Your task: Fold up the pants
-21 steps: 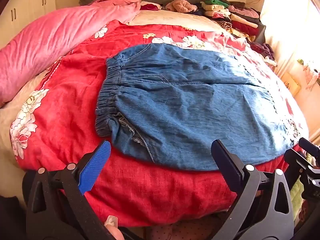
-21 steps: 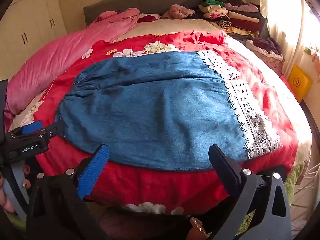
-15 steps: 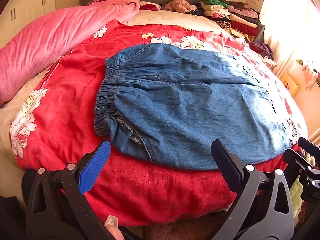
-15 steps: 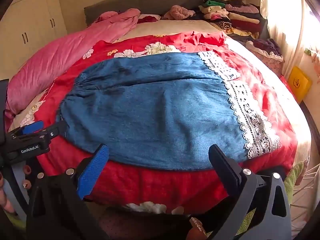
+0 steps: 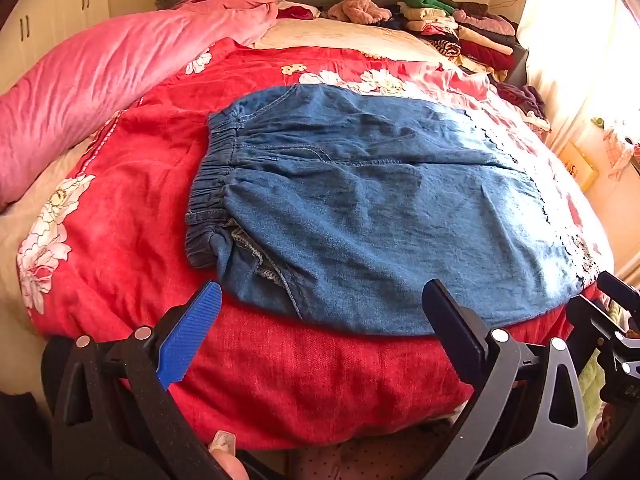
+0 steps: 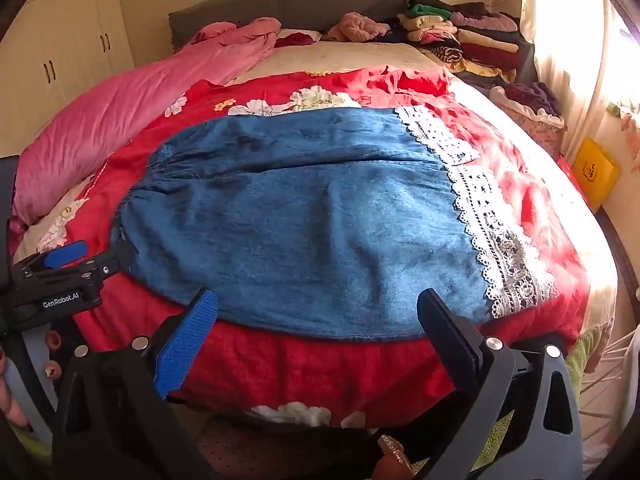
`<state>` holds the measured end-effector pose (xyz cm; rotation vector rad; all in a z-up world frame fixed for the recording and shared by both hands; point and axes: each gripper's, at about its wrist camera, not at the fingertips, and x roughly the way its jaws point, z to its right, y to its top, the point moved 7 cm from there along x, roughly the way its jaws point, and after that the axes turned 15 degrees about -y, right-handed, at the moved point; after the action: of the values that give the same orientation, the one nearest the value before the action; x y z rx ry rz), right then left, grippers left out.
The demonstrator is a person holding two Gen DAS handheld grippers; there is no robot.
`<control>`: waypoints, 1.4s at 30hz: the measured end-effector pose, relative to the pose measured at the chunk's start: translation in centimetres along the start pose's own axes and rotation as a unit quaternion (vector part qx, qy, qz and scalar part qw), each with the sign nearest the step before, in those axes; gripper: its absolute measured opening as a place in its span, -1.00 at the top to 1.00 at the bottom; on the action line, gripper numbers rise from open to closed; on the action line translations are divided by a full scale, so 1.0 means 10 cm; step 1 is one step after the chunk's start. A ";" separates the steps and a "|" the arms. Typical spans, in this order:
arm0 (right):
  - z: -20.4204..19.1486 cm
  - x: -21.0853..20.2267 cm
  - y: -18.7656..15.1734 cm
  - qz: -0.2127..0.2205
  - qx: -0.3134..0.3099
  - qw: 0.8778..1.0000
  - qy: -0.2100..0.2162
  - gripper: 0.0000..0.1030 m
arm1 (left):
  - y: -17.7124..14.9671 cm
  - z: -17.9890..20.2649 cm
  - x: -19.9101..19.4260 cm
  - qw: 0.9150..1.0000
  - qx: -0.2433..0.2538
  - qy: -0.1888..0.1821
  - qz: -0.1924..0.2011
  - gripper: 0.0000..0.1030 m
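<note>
We find nothing changed from the earlier frames: the left gripper (image 5: 320,312) and right gripper (image 6: 318,316) remain wide apart and empty, short of the denim pants (image 5: 372,208) lying flat on the red bedspread (image 5: 128,200). Only the left view shows the elastic waistband (image 5: 212,184); only the right shows the lace hem (image 6: 492,220) clearly.

This is a home bedroom. A bed (image 6: 592,248) fills the room, spread with a red floral quilt (image 5: 132,216). A grey padded headboard (image 6: 288,4) stands at its far end, stacks of folded clothes (image 6: 472,36) lie near the headboard, and cream wardrobe doors (image 6: 76,52) stand left of it.
</note>
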<state>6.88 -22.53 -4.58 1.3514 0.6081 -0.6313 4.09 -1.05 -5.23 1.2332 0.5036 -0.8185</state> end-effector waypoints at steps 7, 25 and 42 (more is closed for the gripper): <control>-0.01 0.01 0.00 -0.001 -0.001 1.000 0.000 -0.92 | -0.02 -0.01 0.00 1.000 0.001 -0.002 0.001 -0.84; -0.01 0.03 0.00 -0.003 -0.003 1.000 0.000 -0.92 | -0.01 -0.05 -0.01 1.000 0.001 -0.004 0.002 -0.84; -0.01 0.04 0.06 0.000 -0.004 1.000 -0.001 -0.92 | 0.02 -0.08 -0.02 1.000 -0.001 -0.002 0.003 -0.84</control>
<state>7.60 -22.39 -4.48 1.3430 0.6086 -0.6286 4.16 -0.19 -5.20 1.2310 0.4977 -0.8154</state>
